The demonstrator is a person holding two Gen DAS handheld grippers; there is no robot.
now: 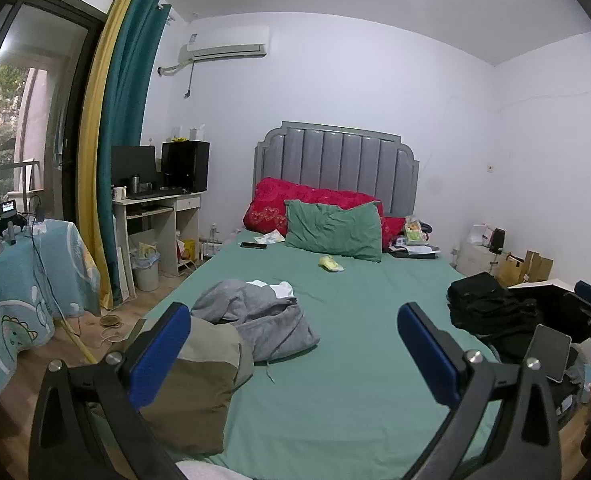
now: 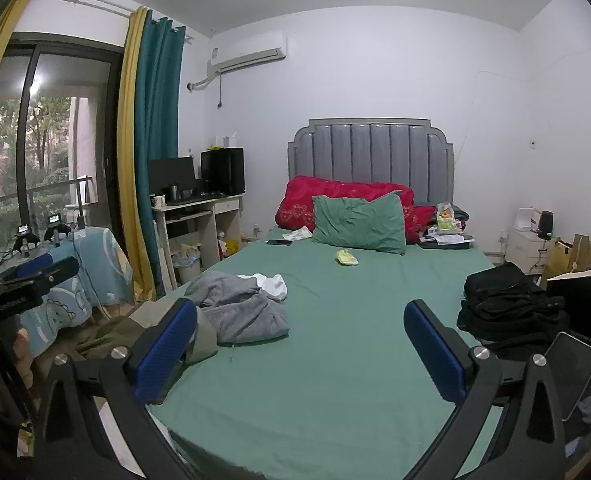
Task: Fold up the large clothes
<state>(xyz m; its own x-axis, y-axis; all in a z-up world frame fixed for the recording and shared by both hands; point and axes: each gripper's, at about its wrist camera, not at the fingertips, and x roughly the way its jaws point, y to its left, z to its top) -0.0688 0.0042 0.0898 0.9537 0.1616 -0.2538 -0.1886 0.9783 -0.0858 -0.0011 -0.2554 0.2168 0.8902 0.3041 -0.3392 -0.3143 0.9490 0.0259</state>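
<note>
A crumpled grey garment lies on the left half of the green bed, with a white piece tucked at its far edge. An olive-green garment hangs over the bed's near left corner. A pile of black clothes sits at the right edge. My left gripper is open above the foot of the bed, holding nothing. My right gripper is open too, empty, at the same height. The other tool shows at the far right of the left wrist view.
A green pillow and red pillow lean on the grey headboard. A phone and a yellow item lie on the sheet. A desk with a monitor stands left, near a cloth-covered table. Paper bags stand right.
</note>
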